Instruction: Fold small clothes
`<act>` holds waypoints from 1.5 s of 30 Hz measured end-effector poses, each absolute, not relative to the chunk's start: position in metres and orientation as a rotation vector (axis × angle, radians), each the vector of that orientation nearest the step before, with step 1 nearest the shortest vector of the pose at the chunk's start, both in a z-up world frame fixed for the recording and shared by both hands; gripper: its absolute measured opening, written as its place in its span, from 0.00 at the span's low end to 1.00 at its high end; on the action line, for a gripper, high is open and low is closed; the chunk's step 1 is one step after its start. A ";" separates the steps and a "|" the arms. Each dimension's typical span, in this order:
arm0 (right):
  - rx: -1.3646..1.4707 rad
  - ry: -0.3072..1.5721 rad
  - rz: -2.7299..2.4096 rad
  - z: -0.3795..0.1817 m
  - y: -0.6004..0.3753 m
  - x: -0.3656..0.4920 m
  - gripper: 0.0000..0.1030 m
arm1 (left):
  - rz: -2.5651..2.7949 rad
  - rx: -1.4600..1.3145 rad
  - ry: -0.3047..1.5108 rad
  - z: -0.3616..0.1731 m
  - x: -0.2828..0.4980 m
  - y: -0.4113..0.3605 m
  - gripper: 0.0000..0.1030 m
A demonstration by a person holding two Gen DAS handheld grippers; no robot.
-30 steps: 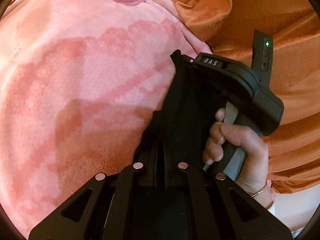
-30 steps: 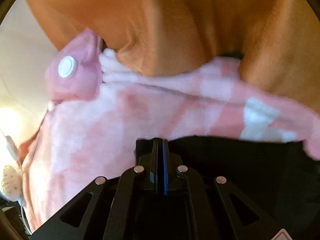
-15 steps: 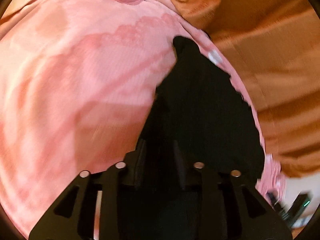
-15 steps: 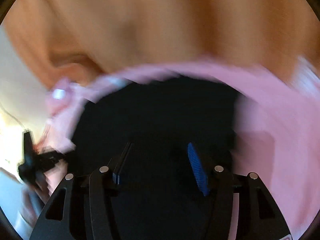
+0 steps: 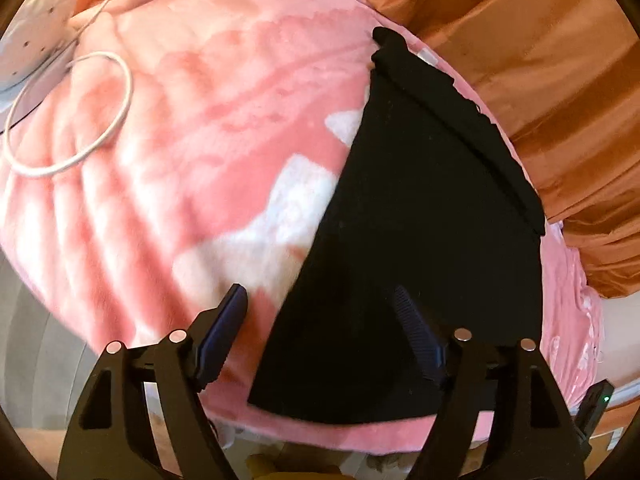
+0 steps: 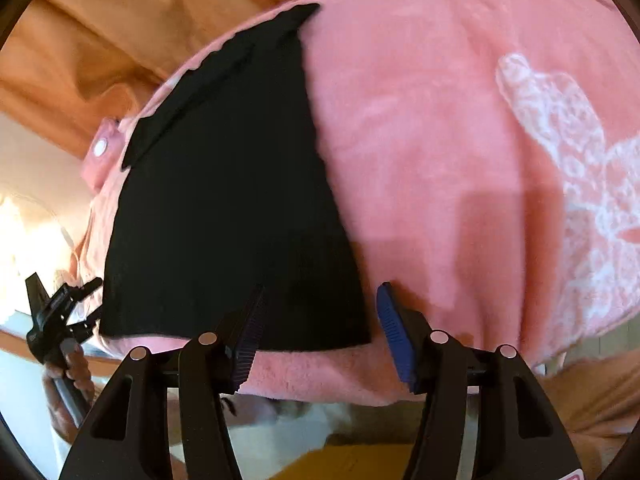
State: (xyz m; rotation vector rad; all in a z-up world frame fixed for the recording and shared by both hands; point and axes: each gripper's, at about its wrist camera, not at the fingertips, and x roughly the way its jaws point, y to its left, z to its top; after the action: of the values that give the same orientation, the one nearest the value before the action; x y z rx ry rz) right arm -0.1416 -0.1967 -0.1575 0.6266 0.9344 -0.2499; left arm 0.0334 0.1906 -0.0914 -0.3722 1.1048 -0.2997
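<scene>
A small black garment [image 5: 424, 216] lies flat on the pink blanket [image 5: 200, 128], with a folded band along its far edge. It also shows in the right wrist view [image 6: 228, 200]. My left gripper [image 5: 320, 332] is open and empty, above the garment's near left corner. My right gripper [image 6: 318, 328] is open and empty, over the garment's near right corner. The left gripper and the hand that holds it show at the left edge of the right wrist view [image 6: 56, 316].
A white cable [image 5: 80, 116] loops on the blanket [image 6: 460, 160] at the far left, near a white pillow [image 5: 36, 32]. Orange fabric [image 5: 540, 80] is bunched behind and to the right. A pink pouch with a white button [image 6: 102, 148] lies beyond the garment.
Both grippers let go of the black garment, opened wide and drew back toward the near edge. The garment went from hanging in the grippers to lying flat on the blanket.
</scene>
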 end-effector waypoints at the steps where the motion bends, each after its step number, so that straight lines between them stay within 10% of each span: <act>1: 0.618 0.933 -0.234 -0.157 -0.194 -0.139 0.51 | -0.303 -0.368 1.098 -0.091 0.031 0.189 0.71; 3: 0.623 0.919 -0.215 -0.158 -0.192 -0.128 0.34 | -0.297 -0.343 1.094 -0.091 0.034 0.181 0.70; 4: 0.631 0.928 -0.196 -0.159 -0.192 -0.125 0.06 | -0.300 -0.329 1.095 -0.092 0.034 0.177 0.63; 5: 0.652 0.921 -0.184 -0.162 -0.192 -0.120 0.07 | -0.312 -0.314 1.095 -0.092 0.034 0.174 0.54; 7: 0.633 0.900 -0.188 -0.157 -0.191 -0.114 0.06 | -0.357 -0.347 1.140 -0.097 0.038 0.170 0.04; 25: 0.515 0.910 -0.172 -0.037 -0.168 -0.331 0.04 | -0.552 -0.448 1.192 -0.011 -0.162 0.208 0.02; 31: 0.533 0.574 -0.073 0.039 -0.244 -0.261 0.04 | -0.577 -0.343 0.880 0.068 -0.049 0.173 0.02; 44: 0.858 0.788 -0.260 -0.110 -0.398 -0.018 0.13 | -0.335 -0.236 1.136 -0.061 0.179 0.041 0.07; 45: 0.847 0.737 -0.294 -0.098 -0.399 -0.025 0.14 | -0.320 -0.245 1.117 -0.054 0.177 0.044 0.20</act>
State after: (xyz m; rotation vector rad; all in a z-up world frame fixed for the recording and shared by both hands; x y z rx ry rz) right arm -0.0250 -0.3990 -0.0982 0.8470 0.7373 -0.2942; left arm 0.1773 0.0444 -0.0541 -0.2447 1.1169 -0.3203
